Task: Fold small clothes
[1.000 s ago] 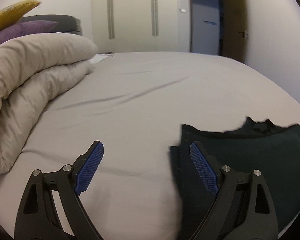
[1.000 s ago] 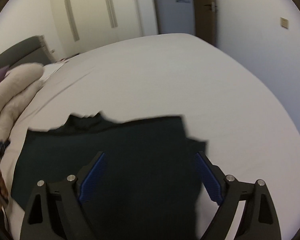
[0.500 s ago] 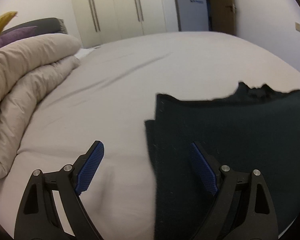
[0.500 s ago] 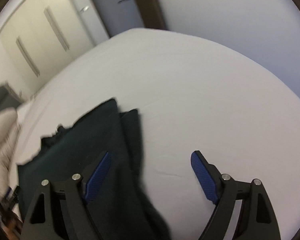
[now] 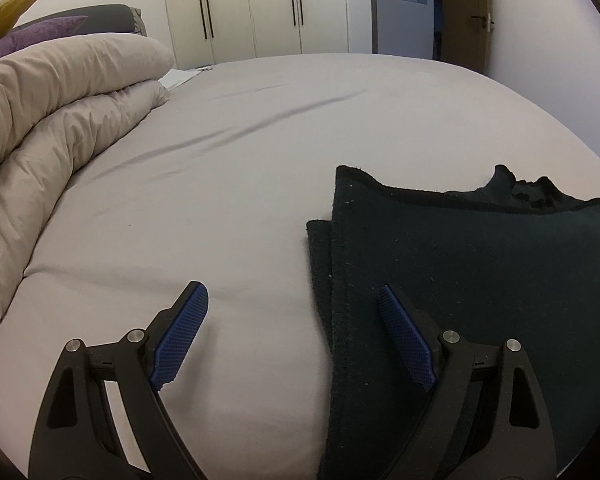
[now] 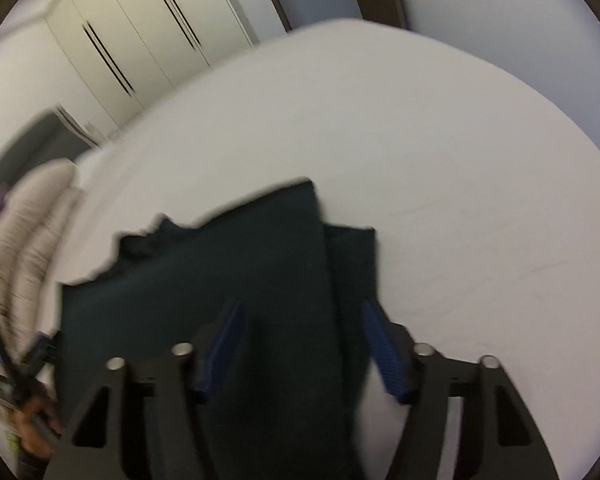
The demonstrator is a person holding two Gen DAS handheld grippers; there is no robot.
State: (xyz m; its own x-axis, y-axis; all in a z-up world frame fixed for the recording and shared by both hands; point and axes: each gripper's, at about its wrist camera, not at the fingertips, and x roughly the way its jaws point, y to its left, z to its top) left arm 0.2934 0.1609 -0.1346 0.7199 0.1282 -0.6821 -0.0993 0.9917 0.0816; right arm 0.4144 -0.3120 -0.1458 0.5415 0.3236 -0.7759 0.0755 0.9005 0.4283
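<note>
Gaping wide, both hand-held grippers empty above dark garment.

Grey sheet covering the bed; beige duvet lying bunched at left, purple pillow showing behind. White wardrobe standing beyond; brown door hanging open.

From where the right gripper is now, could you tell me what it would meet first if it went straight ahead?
Most likely the dark garment: the open right gripper points over its folded edge, lying on the bed. The view is blurred, so how far above the cloth it sits is unclear.
</note>
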